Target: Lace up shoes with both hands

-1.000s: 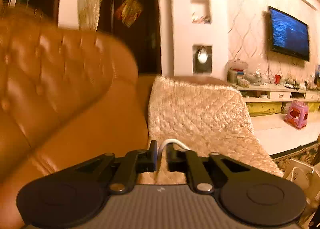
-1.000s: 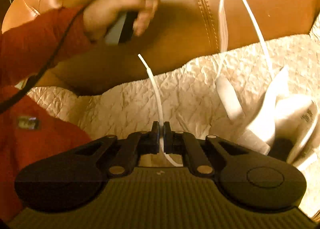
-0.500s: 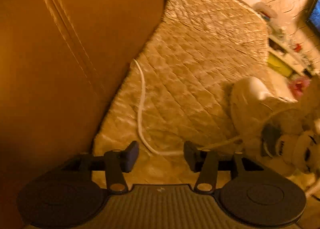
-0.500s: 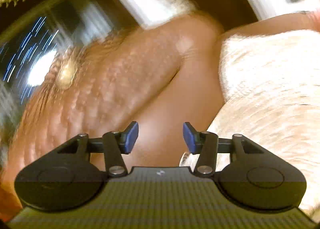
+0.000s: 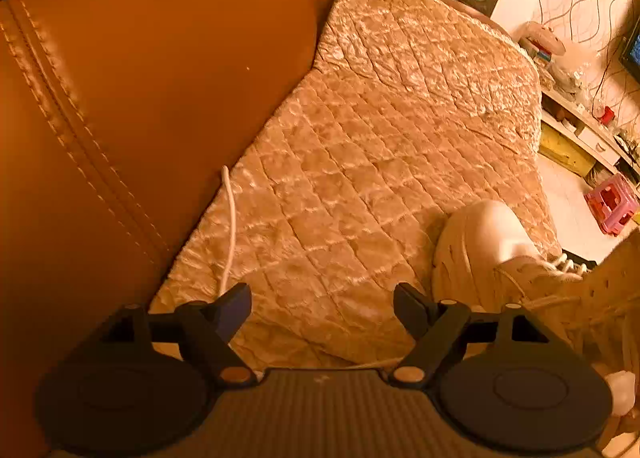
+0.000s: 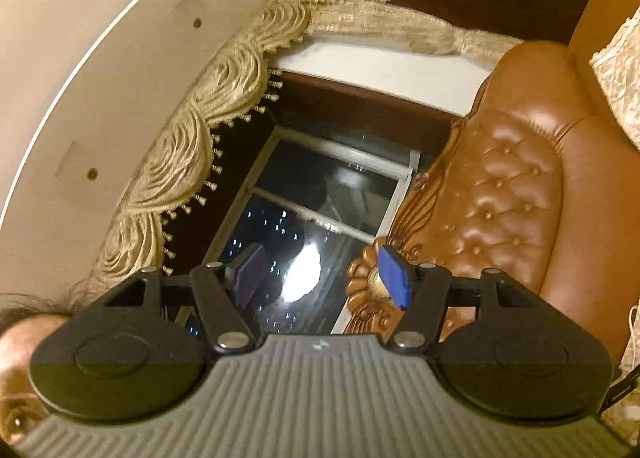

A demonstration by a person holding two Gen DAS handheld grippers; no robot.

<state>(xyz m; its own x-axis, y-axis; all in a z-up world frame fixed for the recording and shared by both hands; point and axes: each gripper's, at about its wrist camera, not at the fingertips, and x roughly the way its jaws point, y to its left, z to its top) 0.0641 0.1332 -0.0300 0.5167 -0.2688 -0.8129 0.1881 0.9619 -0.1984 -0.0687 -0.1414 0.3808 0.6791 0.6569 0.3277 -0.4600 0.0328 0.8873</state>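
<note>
In the left wrist view a white shoe point(image 5: 492, 254) lies on the quilted sofa cover point(image 5: 380, 145), at the right and just past my right finger. Its loose white lace point(image 5: 231, 217) trails along the cover's left edge, beside the leather backrest, and runs down behind my left finger. My left gripper point(image 5: 322, 304) points down at the cover, its jaws opening wide with nothing between them. My right gripper point(image 6: 324, 274) points up toward a dark window, rolled to one side; its jaws are opening too and hold nothing. No shoe shows in the right wrist view.
The brown leather sofa back point(image 5: 140, 77) rises left of the cover. A tufted sofa arm point(image 6: 508, 193) and curtain valance point(image 6: 192, 145) fill the right wrist view, with part of a person's head at lower left. A pink stool point(image 5: 612, 203) stands on the floor.
Both grippers let go of the lace ends and opened wide. The left one tipped down toward the cover and shoe. The right one swung up and rolled toward the window.
</note>
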